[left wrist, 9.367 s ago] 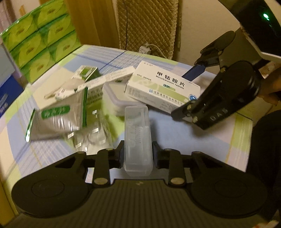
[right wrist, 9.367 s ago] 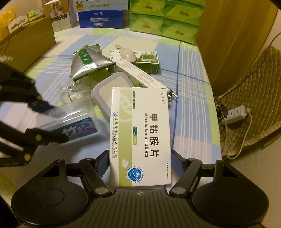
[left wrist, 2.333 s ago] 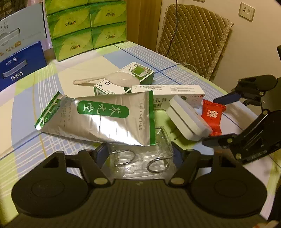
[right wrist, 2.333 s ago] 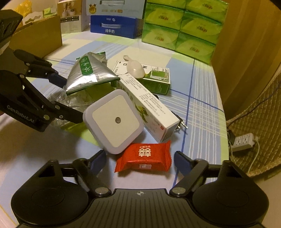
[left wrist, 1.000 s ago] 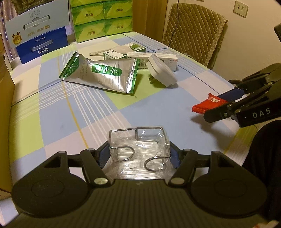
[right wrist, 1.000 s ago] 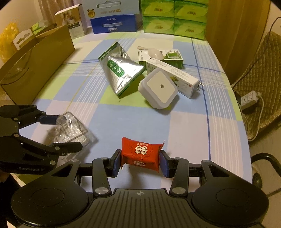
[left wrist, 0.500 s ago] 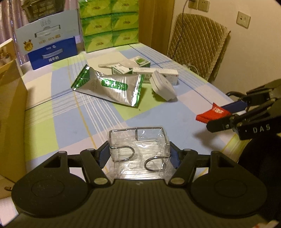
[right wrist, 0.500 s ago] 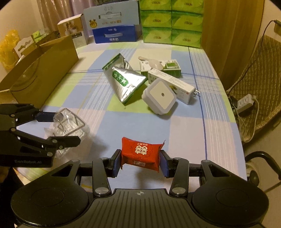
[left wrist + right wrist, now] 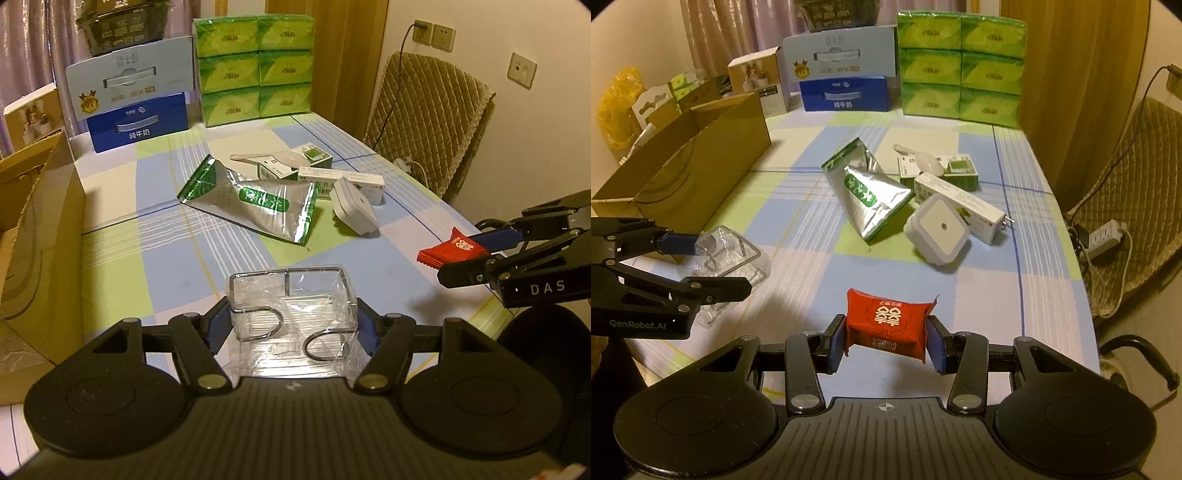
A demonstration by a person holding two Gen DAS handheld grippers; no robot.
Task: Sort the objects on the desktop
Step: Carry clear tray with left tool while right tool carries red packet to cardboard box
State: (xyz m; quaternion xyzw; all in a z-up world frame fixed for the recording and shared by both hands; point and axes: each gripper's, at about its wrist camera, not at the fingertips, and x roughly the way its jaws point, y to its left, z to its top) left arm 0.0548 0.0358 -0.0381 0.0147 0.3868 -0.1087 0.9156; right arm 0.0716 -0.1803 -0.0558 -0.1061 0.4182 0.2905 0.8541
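Lifted clear of the pile since 2.3 s ago: red candy packet (image 9: 888,323) and clear wrapped wire holder (image 9: 291,316), both now carried off the table (image 9: 982,280). Gone from the pile since 9.4 s ago: white tablet box and clear narrow case, not visible now.

Right hand-held gripper (image 9: 886,345): clenched on the red candy packet, pads pressing its two short ends, packet held above the near table edge. Left hand-held gripper (image 9: 291,328): grasping the clear wrapped wire holder by its sides, held above the near-left part of the table, just beside the open cardboard box (image 9: 683,162).

Progress, judged: mid-task. Two items in hand, not yet deposited; cardboard box presumably the drop point, contents not visible. Pile partly cleared.

Count remaining at table centre:
- silver-green foil pouch (image 9: 866,192): 1
- square white night light (image 9: 940,227): 1, leaning against the long box
- long white carton (image 9: 964,201): 1
- small green-white box (image 9: 955,168): 1
- white plastic spoon (image 9: 923,158): 1, resting on the small box

Left to sort: 5 on table, 2 in grasp.
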